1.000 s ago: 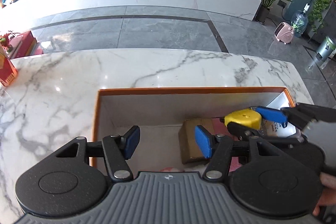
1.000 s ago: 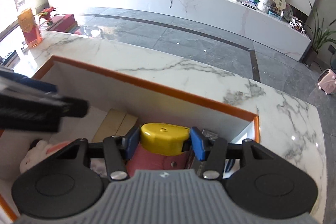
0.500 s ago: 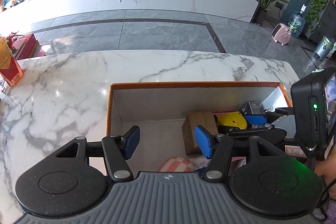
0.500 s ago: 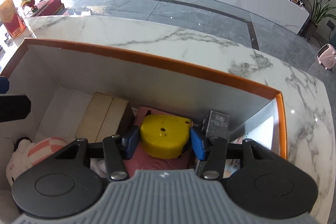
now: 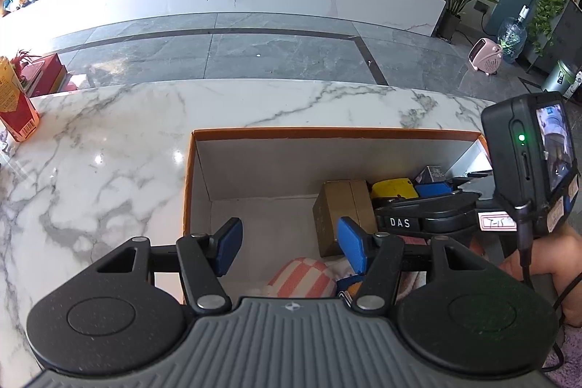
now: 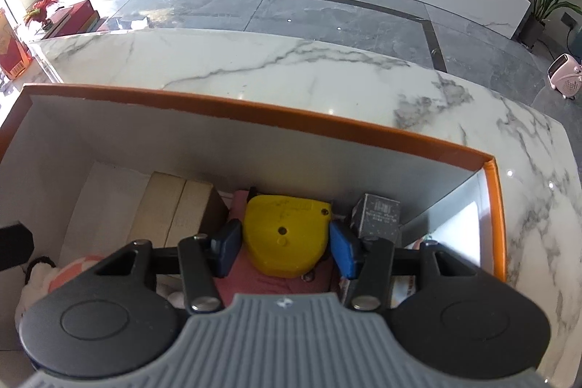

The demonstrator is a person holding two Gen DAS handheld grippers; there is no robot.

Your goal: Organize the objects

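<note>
Holding a yellow tape-measure-shaped object [image 6: 285,235] between its 2 blue pads, the right gripper [image 6: 285,248] reaches down into an orange-rimmed box [image 6: 254,117] on a marble table [image 6: 327,79]; the pads press on both flanks of the yellow case. It sits low in the right half of the box, over a pink item [image 6: 269,279], between a tan carton [image 6: 182,206] on its left and a small grey box [image 6: 378,211] on its right. The left gripper [image 5: 289,246] hovers at the near left of the box, its pads apart with nothing between them, above a striped plush toy [image 5: 302,279]. The step in hand looks like setting the yellow object down. To do it well, lower it until it rests flat on the pink item, keep it clear of both neighbours, then part the pads evenly and lift straight up.
</note>
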